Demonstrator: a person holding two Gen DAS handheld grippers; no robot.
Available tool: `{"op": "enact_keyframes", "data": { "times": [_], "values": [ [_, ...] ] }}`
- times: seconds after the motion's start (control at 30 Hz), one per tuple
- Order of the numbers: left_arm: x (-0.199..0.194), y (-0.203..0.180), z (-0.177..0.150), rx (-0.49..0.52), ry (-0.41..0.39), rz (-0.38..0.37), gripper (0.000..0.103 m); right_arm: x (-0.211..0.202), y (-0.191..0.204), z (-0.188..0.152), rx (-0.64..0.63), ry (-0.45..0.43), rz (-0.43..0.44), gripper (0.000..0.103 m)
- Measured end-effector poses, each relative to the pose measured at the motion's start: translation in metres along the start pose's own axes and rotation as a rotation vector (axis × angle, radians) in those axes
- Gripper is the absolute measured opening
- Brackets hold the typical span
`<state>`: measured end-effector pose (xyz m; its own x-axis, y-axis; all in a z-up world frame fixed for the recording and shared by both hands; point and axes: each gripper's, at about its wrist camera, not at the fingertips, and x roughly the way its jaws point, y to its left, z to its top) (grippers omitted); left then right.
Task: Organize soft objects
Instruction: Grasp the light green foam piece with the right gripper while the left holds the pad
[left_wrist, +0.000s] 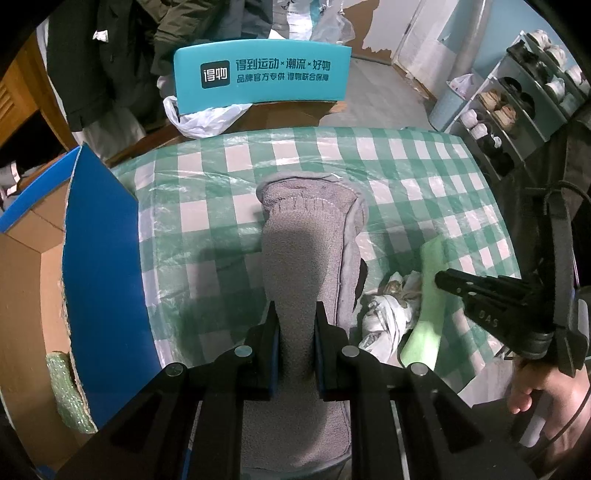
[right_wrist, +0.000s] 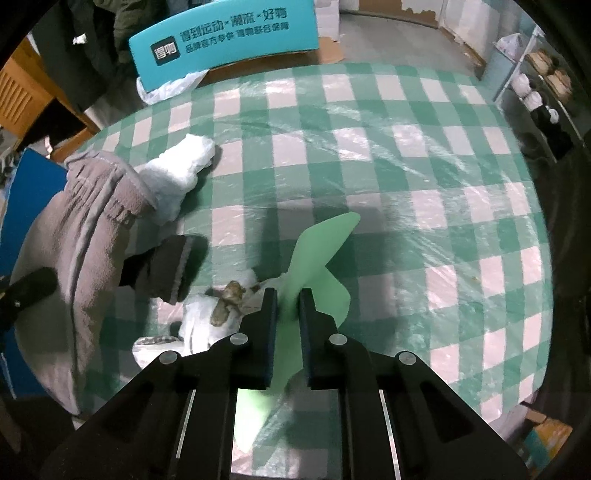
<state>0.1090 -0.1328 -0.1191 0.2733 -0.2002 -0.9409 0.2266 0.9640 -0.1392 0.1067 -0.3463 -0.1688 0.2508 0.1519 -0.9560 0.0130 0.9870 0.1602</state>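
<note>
Left gripper (left_wrist: 295, 321) clamps grey cloth (left_wrist: 306, 236); right gripper (right_wrist: 288, 306) pinches apparently foam green sheet (right_wrist: 314, 254).

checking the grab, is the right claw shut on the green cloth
Shut on it: the right claw pinches the light green cloth, which bunches between its pads.

Both grippers are matte black plastic. The left gripper (left_wrist: 295, 328) has two thick fingers faced with blue pads (left_wrist: 274, 354), and four round silver screw heads (left_wrist: 243, 350) sit along its angled arms. The right gripper (right_wrist: 287, 314) is built the same, with bright metal rails (right_wrist: 184, 424) lower on its body. Seen from the side, its finger bears faint embossed letters, and a thin black cable (left_wrist: 569, 184) loops above it. A bare hand (left_wrist: 543, 402) shows beneath.
</note>
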Motion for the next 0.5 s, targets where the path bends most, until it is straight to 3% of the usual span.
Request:
{"op": "enact_keyframes", "data": {
  "times": [0.2, 0.27, 0.33, 0.37, 0.5],
  "values": [
    [-0.007, 0.0, 0.0, 0.004, -0.013, -0.007, 0.015, -0.022, -0.005, -0.005, 0.006, -0.036, 0.027, 0.009],
    [-0.007, 0.0, -0.001, 0.004, -0.012, -0.006, 0.015, -0.022, -0.005, -0.005, 0.004, -0.011, 0.051, 0.009],
    [-0.006, 0.0, -0.002, 0.004, -0.008, -0.006, 0.015, -0.016, -0.007, -0.009, 0.049, 0.015, 0.048, 0.039],
    [-0.006, 0.0, -0.002, 0.003, -0.006, -0.006, 0.015, -0.012, -0.008, -0.012, 0.07, 0.036, 0.033, 0.063],
    [-0.006, 0.002, -0.003, -0.002, -0.006, -0.007, 0.015, -0.006, -0.007, -0.025, 0.061, 0.06, 0.004, 0.065]
  ]
}}
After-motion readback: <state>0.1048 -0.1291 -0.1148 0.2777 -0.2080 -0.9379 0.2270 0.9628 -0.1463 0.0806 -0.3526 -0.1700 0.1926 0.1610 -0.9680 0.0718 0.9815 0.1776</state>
